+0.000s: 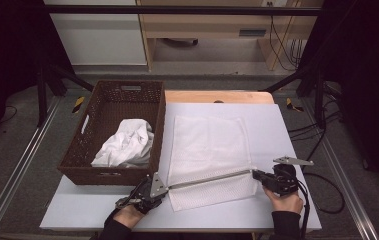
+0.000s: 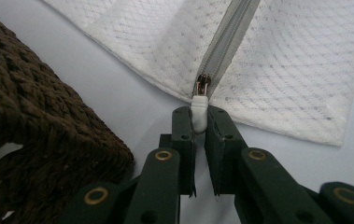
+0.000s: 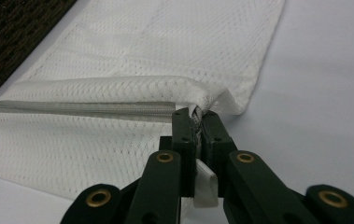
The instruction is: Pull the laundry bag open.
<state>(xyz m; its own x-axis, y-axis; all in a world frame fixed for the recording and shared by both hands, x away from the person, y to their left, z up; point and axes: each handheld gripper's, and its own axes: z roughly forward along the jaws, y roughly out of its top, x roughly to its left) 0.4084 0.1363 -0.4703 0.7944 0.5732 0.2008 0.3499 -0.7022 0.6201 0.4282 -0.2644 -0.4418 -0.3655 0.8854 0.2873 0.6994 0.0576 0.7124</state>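
**Both tools clamped on the ends of a mesh bag's zipper**

The left tool (image 2: 200, 122) has its jaws nearly closed, with only a narrow slot between them, and in that slot it pinches the white pull tab (image 2: 200, 114) of the zipper slider (image 2: 203, 84). The right tool (image 3: 199, 122) is closed just as tightly on the other end of the zipper, gripping bunched fabric and zipper tape; a white tab (image 3: 206, 184) hangs out below its jaws.

The white mesh bag (image 1: 208, 150) lies flat on the white counter (image 1: 287, 125), just beside the brown wicker basket (image 1: 108, 102), with its near edge toward the person. The grey zipper (image 1: 209, 178) runs taut in a straight line between the two tools, across the bag's near part. In the right gripper view the zipper teeth look closed along the visible length, and the mesh above the zipper puffs up in a soft fold near the right tool. In the left gripper view the slider sits at the bag's corner, close to the basket's corner.

The basket holds a crumpled white cloth (image 1: 126, 144).

The left hand (image 1: 129, 215) comes in from the bottom edge and holds its tool low at the basket's near right corner. The right hand (image 1: 287, 202) holds its tool at the bag's near right corner, cable trailing off the counter's right side. Both sleeves are dark.
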